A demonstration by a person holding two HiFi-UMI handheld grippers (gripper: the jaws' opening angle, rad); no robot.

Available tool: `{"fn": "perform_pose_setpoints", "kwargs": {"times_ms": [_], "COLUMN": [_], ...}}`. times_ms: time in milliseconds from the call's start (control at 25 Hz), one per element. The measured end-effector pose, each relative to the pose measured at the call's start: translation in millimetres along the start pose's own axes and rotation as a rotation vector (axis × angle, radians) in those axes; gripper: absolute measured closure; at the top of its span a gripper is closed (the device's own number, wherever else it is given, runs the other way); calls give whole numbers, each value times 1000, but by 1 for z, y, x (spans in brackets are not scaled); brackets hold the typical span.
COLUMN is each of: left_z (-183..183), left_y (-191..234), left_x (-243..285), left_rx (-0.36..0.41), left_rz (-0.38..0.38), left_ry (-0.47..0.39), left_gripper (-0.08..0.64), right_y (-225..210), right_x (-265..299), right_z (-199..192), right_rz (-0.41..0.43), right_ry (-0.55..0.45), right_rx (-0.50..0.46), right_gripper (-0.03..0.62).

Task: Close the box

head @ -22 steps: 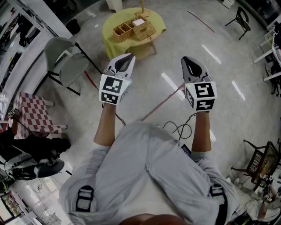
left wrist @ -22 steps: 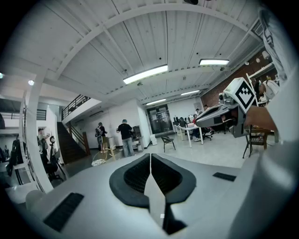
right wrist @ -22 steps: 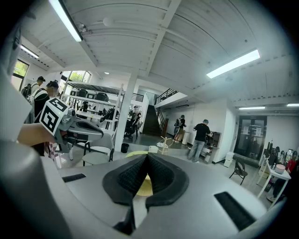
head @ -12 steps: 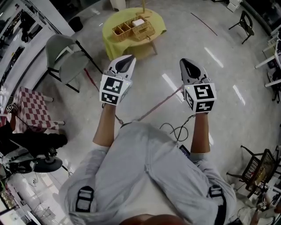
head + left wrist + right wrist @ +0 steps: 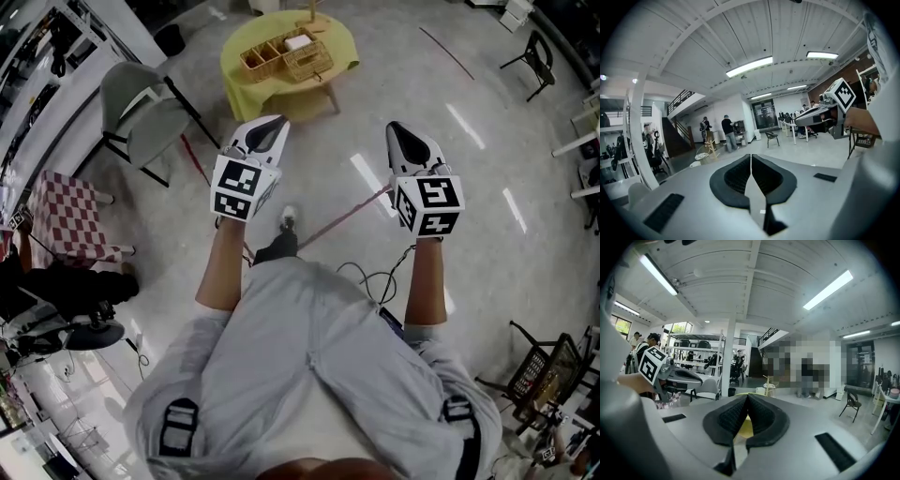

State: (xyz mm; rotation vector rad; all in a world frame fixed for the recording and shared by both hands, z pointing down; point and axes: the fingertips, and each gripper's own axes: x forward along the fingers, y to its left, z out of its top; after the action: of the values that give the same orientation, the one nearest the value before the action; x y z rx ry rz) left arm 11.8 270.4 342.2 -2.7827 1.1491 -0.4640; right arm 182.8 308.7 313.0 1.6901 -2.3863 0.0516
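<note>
A wicker box [image 5: 286, 56] with several compartments sits on a round table under a yellow cloth [image 5: 249, 87] ahead of me; something white lies in one compartment. My left gripper [image 5: 270, 128] is held at chest height, short of the table, jaws shut and empty. My right gripper [image 5: 401, 132] hovers level with it to the right, also shut on nothing. In the left gripper view the jaws [image 5: 751, 161] meet with no gap. The right gripper view shows its pads [image 5: 745, 405] pressed together, with a sliver of the yellow table [image 5: 743, 427] beyond them.
A grey folding chair [image 5: 141, 117] stands left of the table. A small table with a checked cloth [image 5: 70, 234] is at far left. Cables [image 5: 375, 274] trail on the floor by my legs. Black chairs [image 5: 530, 61] stand at the right. People stand far off [image 5: 726, 131].
The view has shifted forward a little, so the yellow table sits slightly lower in the frame. My foot now shows between the two arms. Both grippers keep their pose.
</note>
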Motion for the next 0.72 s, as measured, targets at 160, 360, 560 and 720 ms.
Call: {"fn": "perform_pose_setpoints", "kwargs": {"times_ms": [160,360,560,720], "left_z": [-2,-6,-5,-1], "left_y": [13,51,111,157], "left_x": [21,70,125,170], "left_rx": [4,-10,7,2], "left_rz": [-8,-15,-25,-40], "left_ry": [-5,-20,-18,-23], "left_gripper": [525,525,525,525], "right_y": [-9,-22,-44,-59], "right_x": [19,64,135,192], "right_z": [3,7,17,33], "right_rz": [20,60,39,27], "right_ry": [-35,-50,-23,-27], "right_rx": [75,51,27,32], "right_gripper": [569,569,569,569]}}
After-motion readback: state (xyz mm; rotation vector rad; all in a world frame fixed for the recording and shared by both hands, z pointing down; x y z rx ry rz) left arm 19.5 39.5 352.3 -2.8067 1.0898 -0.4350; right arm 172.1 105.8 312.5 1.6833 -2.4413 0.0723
